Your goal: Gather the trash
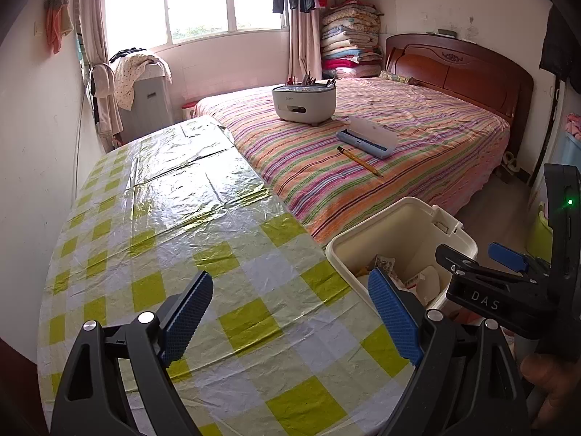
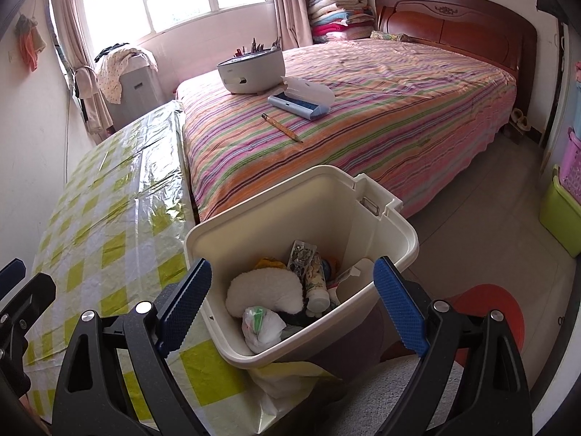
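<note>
A cream trash bin (image 2: 395, 225) stands beside the table's near right corner, and it shows in the left wrist view (image 1: 363, 241) too. It holds trash: a white fluffy wad (image 2: 267, 290), a crumpled white bag (image 2: 263, 327), a small bottle (image 2: 316, 283) and wrappers. My right gripper (image 2: 292, 307) is open and empty, just above the bin's near rim. My left gripper (image 1: 290, 318) is open and empty over the green-checked tablecloth (image 1: 174, 225). The right gripper (image 1: 483, 269) also shows at the right of the left wrist view.
A bed with a striped cover (image 2: 363, 109) lies beyond the table; on it are a white organiser box with pens (image 2: 250, 69), an open blue case (image 2: 301, 100) and a pencil (image 2: 281, 127). A red stool (image 2: 490, 312) stands by the bin. Green and purple baskets (image 2: 563, 203) stand at right.
</note>
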A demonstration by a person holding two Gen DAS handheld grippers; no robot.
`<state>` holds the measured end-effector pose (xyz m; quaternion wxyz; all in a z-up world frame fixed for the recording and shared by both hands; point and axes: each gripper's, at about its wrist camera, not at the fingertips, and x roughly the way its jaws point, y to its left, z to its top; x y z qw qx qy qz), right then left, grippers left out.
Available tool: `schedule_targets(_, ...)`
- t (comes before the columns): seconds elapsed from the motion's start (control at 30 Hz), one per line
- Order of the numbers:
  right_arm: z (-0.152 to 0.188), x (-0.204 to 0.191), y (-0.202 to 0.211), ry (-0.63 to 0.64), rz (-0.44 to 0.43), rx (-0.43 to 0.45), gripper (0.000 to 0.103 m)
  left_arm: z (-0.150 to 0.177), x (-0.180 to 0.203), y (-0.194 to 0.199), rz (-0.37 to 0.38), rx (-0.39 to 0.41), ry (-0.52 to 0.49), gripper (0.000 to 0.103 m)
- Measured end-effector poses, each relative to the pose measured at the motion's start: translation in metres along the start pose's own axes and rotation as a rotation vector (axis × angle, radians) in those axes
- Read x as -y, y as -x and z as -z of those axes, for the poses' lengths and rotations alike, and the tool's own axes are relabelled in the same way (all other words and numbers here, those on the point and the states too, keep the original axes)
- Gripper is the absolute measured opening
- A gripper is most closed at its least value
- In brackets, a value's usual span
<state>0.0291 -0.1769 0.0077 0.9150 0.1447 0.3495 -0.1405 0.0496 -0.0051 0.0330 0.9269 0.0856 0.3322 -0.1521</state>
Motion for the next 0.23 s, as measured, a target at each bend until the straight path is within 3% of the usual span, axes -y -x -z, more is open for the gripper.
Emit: schedule_targets(0.23, -0.0001, -0.0029, -0.0004, 0.009, 0.015, 0.002, 0.089, 0.0, -0.0038, 0.0016, 0.021, -0.007, 0.022, 0.085)
